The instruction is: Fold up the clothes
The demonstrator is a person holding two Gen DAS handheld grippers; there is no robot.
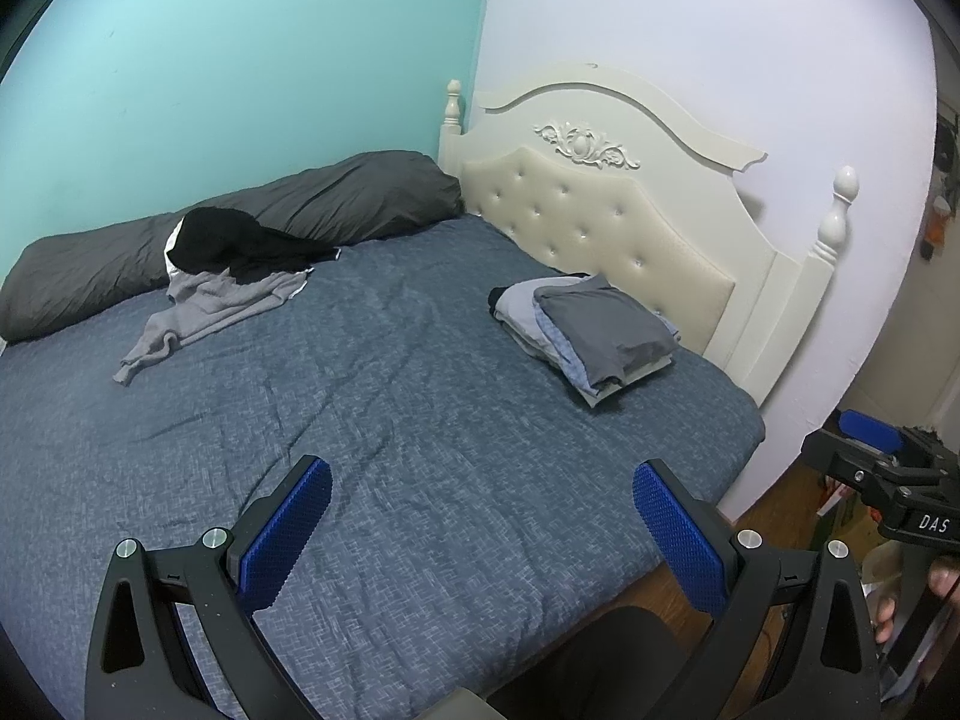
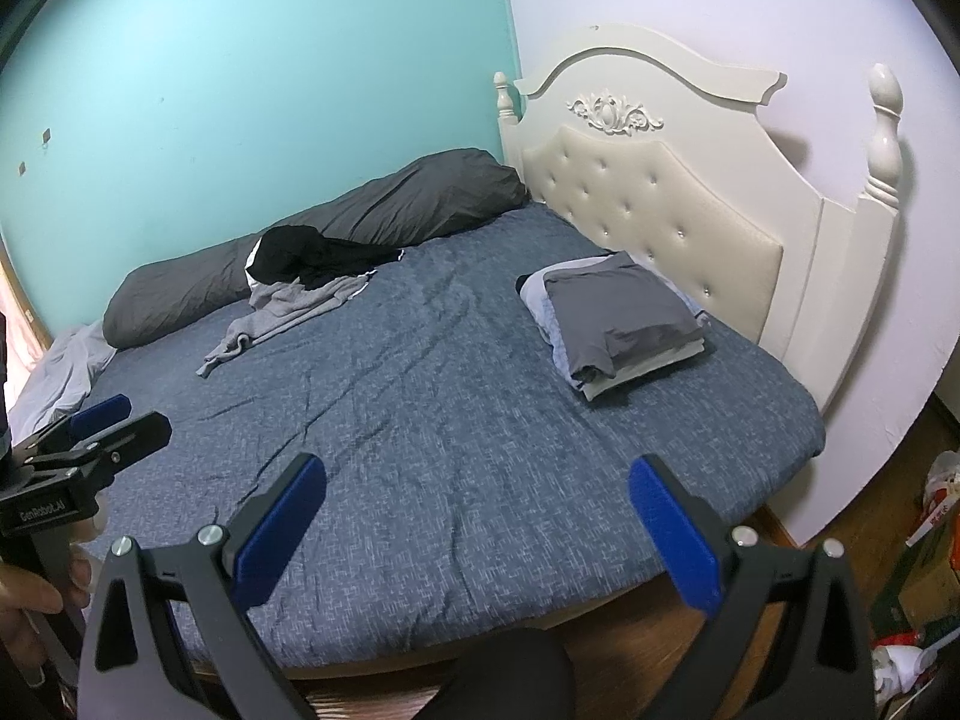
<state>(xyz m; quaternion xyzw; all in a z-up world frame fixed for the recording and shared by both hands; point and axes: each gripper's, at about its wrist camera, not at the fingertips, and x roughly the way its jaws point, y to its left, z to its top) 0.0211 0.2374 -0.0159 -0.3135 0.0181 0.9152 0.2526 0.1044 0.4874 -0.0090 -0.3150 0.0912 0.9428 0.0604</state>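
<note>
Both tongs (image 1: 480,516) (image 2: 477,510) gape; black garment (image 1: 240,240) half-hides grey.

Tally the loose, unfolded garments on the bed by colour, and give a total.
Black garment: 1
Grey garment: 1
Pale grey garment by the bed's far corner: 1
Total: 3 unfolded; the folded stack by the headboard is not counted.

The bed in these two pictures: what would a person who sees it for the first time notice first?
Probably the neat stack of folded clothes near the cream headboard. Opposite it, by the long dark pillow along the turquoise wall, a black garment lies crumpled on a grey one, unfolded. Both grippers, left and right, are open and empty above the near edge of the blue bedspread.
</note>
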